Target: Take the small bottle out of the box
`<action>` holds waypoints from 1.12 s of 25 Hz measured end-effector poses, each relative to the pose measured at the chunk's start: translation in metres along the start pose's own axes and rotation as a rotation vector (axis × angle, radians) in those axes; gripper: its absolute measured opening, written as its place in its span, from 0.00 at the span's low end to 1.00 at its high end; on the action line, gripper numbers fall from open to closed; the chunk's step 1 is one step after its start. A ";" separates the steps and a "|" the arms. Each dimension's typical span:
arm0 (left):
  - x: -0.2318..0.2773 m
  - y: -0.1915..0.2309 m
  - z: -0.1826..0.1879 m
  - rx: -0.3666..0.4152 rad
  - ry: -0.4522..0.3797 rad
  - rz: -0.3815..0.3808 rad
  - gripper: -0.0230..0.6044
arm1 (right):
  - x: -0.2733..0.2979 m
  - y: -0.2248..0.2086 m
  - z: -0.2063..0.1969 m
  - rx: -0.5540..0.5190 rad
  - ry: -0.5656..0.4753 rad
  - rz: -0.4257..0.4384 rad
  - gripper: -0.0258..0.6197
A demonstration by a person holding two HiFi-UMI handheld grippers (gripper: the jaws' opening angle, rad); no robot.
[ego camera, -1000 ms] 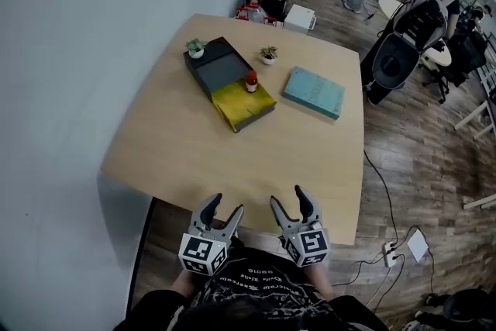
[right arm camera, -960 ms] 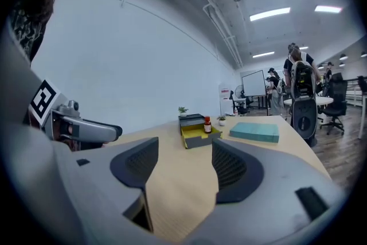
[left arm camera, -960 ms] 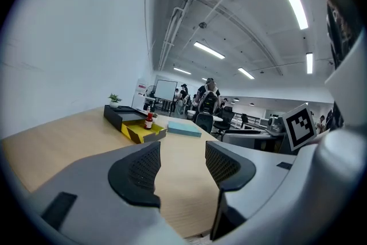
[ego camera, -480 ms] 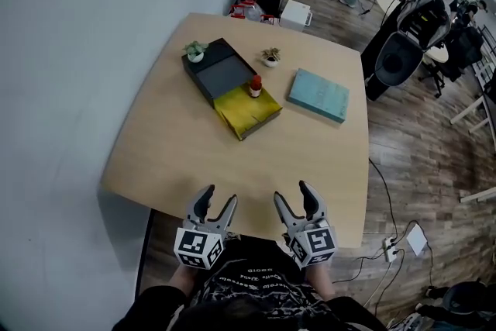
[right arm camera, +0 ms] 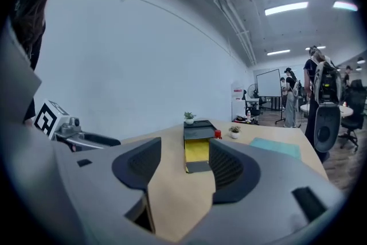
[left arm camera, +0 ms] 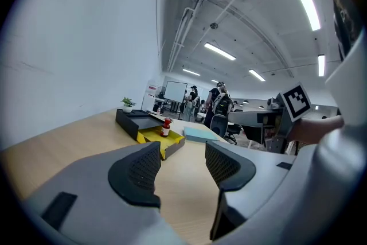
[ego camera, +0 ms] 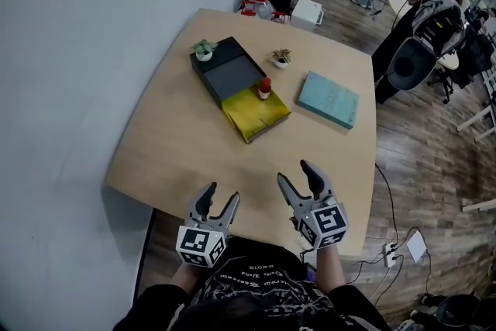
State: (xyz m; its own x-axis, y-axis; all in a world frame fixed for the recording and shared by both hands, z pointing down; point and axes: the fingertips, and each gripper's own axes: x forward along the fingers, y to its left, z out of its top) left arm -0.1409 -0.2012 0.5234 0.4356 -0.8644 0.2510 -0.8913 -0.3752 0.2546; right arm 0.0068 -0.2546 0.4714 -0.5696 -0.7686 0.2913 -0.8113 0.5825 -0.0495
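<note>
A small red bottle point(ego camera: 265, 87) with a pale label stands upright in the yellow-lined half of an open box point(ego camera: 256, 116), beside its black half point(ego camera: 229, 72). The left gripper view shows the bottle point(left arm camera: 165, 127) far ahead, and the right gripper view shows it point(right arm camera: 218, 134) small at the box's right edge. My left gripper point(ego camera: 219, 199) hovers open at the table's near edge. The right gripper point(ego camera: 298, 176) is a little farther forward, open; its jaws have just been closing slightly, with nothing between them. Both are far from the box.
On the wooden table point(ego camera: 178, 143) a teal book point(ego camera: 329, 99) lies to the right of the box. One small potted plant point(ego camera: 204, 49) stands on the black half's far corner, and another point(ego camera: 281, 57) stands behind the bottle. A white wall runs along the left. Chairs and people are at the back right.
Both grippers have moved forward over the table's near edge, the right one farther and a little higher. The bottle and box have stayed where they were.
</note>
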 end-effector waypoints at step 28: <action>0.051 0.047 0.023 -0.005 0.006 0.088 0.44 | 0.180 -0.088 0.087 -0.101 -0.001 0.087 0.45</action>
State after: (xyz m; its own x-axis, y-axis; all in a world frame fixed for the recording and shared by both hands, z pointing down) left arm -0.1638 -0.2708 0.5269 0.3567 -0.8918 0.2784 -0.9254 -0.2965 0.2362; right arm -0.0364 -0.4673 0.4453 -0.6376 -0.7139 0.2896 -0.7413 0.6708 0.0214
